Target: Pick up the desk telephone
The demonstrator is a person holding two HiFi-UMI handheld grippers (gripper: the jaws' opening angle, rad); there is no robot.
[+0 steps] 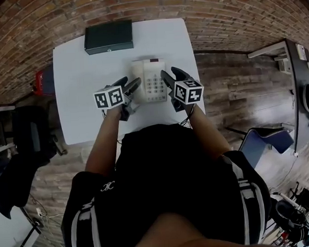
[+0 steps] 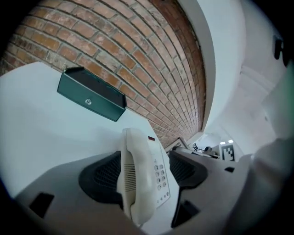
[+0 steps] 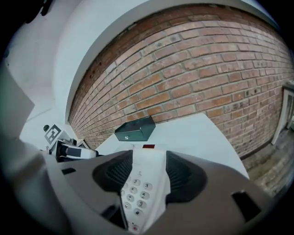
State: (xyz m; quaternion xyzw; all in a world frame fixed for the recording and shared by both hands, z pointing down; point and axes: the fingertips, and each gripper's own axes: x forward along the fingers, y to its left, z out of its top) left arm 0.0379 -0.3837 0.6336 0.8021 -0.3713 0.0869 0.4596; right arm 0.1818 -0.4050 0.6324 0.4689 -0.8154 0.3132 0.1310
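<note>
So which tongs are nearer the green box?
Left. The left tongs sit in front of the green box, by the telephone handset; right tongs farther right, by its keypad.

Telephone's (image 2: 138, 151) near end hidden behind left gripper (image 2: 147, 173) body, red item (image 1: 39, 80) beside table (image 1: 80, 109) unidentifiable.

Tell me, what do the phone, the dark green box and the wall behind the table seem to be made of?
Telephone: cream moulded plastic, smooth with a soft sheen, likely.
Dark green box: looks like painted metal, with crisp edges and a small round fitting; could be plastic.
Wall: rough red brick with pale mortar lines.
</note>
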